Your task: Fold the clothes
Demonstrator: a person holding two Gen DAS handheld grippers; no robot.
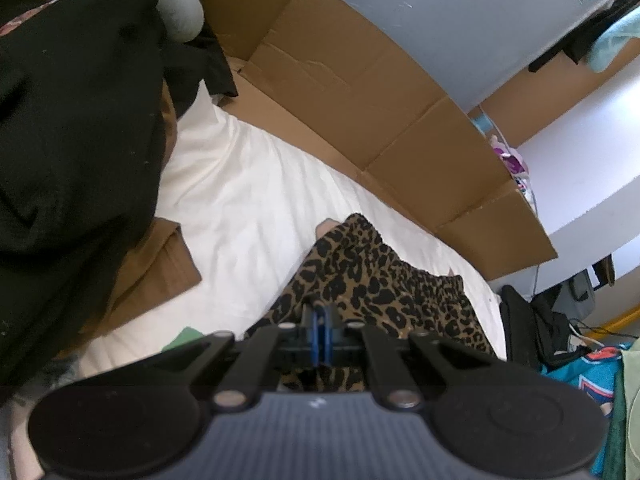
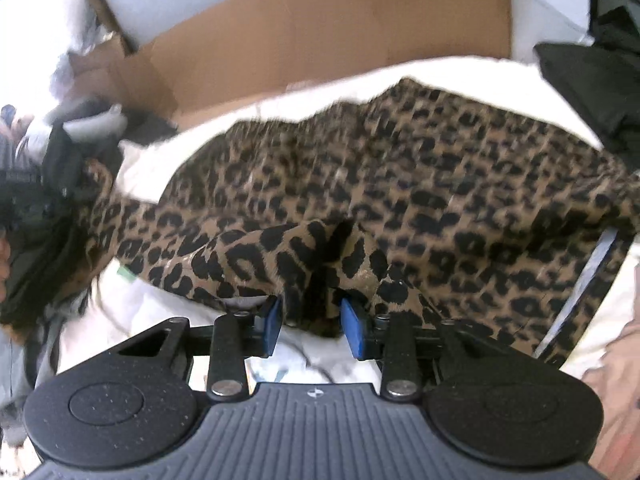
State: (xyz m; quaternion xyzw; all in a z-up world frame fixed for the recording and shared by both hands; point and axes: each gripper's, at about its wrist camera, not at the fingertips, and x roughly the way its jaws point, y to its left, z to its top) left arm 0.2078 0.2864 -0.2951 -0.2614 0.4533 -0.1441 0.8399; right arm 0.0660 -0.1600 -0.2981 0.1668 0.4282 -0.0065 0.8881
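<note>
The leopard-print garment [image 2: 400,184] lies spread on the white bed [image 1: 240,216]. A fold of its near edge sits between the right hand-held gripper's [image 2: 308,324] half-parted jaws; pinch it fully before lifting. The left hand-held gripper [image 1: 320,334], jaws pressed together on the cloth's other end, should keep it taut, toward the cardboard [image 1: 360,92].

No legible txt anywhere.
</note>
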